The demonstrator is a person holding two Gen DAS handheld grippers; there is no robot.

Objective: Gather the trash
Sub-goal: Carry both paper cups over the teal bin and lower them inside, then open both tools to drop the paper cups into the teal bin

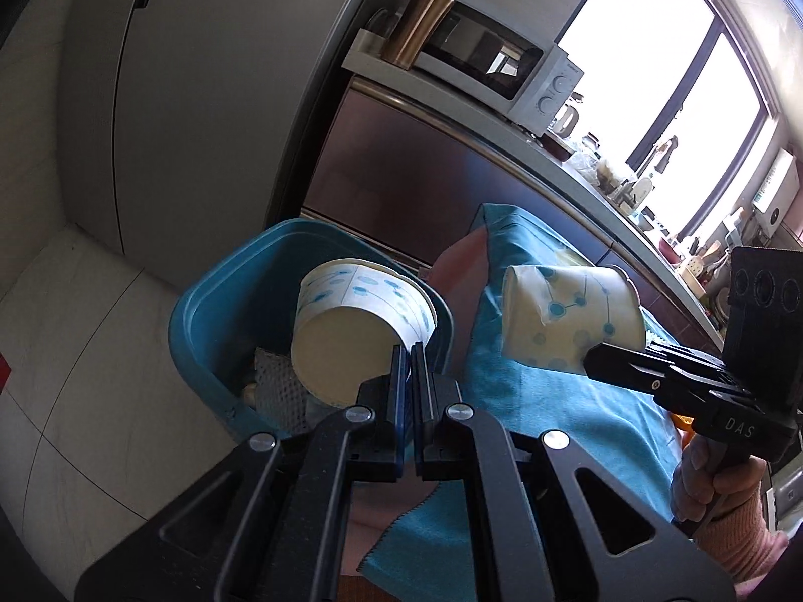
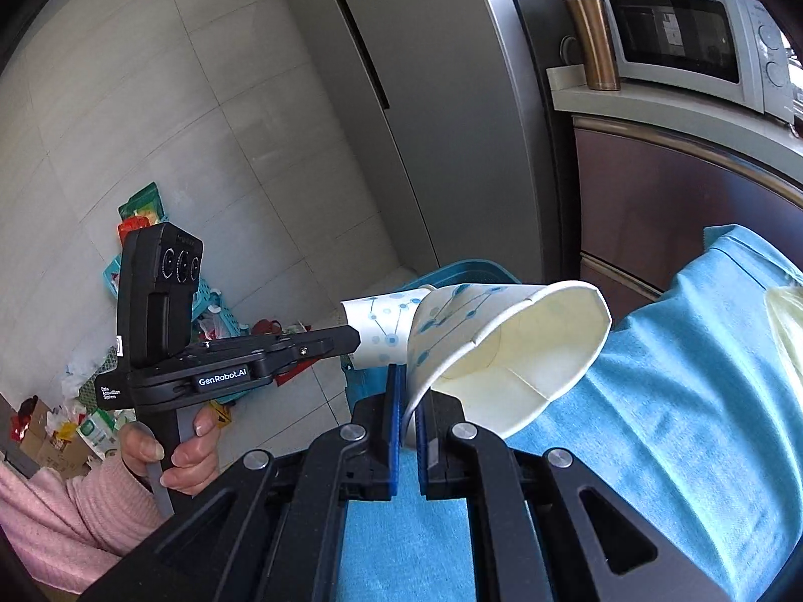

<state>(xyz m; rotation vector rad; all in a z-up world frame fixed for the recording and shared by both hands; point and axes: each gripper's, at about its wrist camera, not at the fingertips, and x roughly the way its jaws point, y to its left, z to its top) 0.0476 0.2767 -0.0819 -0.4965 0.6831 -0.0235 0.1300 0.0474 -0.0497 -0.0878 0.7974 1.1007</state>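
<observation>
My left gripper (image 1: 411, 358) is shut on the rim of a white paper cup with blue dots (image 1: 351, 321), held tilted over the open blue bin (image 1: 211, 301). My right gripper (image 2: 407, 396) is shut on the rim of a second, squashed paper cup (image 2: 502, 346), held over the blue cloth (image 2: 677, 401). That cup (image 1: 567, 321) and the right gripper (image 1: 597, 356) also show in the left wrist view, right of the bin. The left gripper (image 2: 351, 338) with its cup (image 2: 386, 323) shows in the right wrist view, in front of the bin (image 2: 472, 271).
The bin holds white mesh wrap (image 1: 276, 381). A table under the blue cloth (image 1: 577, 401) lies beside it. A grey fridge (image 1: 201, 100), a counter with a microwave (image 1: 502, 60) and a copper tumbler (image 1: 416, 25) stand behind. Packets and a blue basket (image 2: 211, 306) litter the floor.
</observation>
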